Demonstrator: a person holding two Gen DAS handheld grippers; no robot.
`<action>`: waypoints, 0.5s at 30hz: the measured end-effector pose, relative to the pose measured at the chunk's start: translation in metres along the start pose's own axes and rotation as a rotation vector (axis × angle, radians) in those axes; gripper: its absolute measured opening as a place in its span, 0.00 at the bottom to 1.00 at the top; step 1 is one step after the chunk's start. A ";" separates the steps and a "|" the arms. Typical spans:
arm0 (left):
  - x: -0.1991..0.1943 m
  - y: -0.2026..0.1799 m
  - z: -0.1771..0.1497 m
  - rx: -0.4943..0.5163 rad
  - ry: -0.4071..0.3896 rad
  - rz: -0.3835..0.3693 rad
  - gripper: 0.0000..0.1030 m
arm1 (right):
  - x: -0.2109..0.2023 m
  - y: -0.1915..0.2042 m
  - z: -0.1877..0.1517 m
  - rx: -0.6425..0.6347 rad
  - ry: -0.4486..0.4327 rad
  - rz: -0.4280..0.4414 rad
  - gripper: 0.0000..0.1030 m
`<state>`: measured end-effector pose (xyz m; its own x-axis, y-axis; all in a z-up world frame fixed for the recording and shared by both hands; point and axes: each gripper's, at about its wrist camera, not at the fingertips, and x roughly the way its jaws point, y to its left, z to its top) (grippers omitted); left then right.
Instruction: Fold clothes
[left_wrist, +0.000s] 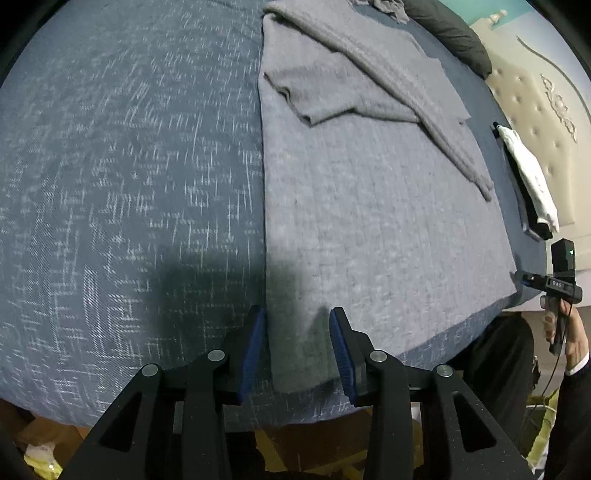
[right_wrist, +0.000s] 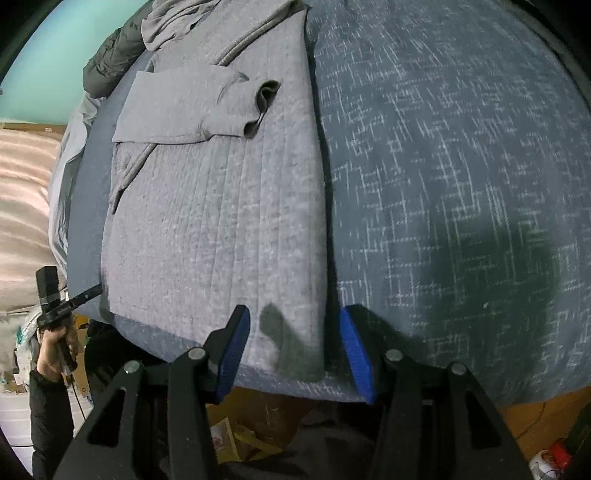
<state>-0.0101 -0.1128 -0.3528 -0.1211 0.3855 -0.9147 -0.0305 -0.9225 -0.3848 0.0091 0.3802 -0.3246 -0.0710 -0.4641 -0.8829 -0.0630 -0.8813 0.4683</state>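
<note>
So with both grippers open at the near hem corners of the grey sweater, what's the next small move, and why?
Probably close both on the hem. The left gripper and right gripper each straddle a near corner of the grey sweater, whose sleeves are already folded in, so lifting the hem toward the collar looks next.

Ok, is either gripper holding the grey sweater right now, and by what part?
Neither. The left gripper and the right gripper are both open, each poised at one near hem corner of the grey sweater, fingers not closed on the fabric.
</note>
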 end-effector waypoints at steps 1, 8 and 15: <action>0.002 0.001 -0.001 -0.009 0.003 -0.008 0.38 | 0.000 0.000 0.000 0.002 0.002 0.003 0.50; 0.011 0.004 -0.011 -0.026 0.019 -0.034 0.38 | 0.005 0.000 0.001 -0.001 0.010 0.007 0.50; 0.016 0.001 -0.014 -0.007 0.020 -0.047 0.16 | 0.010 0.008 -0.001 -0.030 0.006 0.046 0.29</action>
<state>0.0021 -0.1073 -0.3694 -0.0993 0.4289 -0.8979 -0.0288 -0.9032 -0.4283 0.0087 0.3682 -0.3294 -0.0667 -0.5044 -0.8609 -0.0300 -0.8614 0.5070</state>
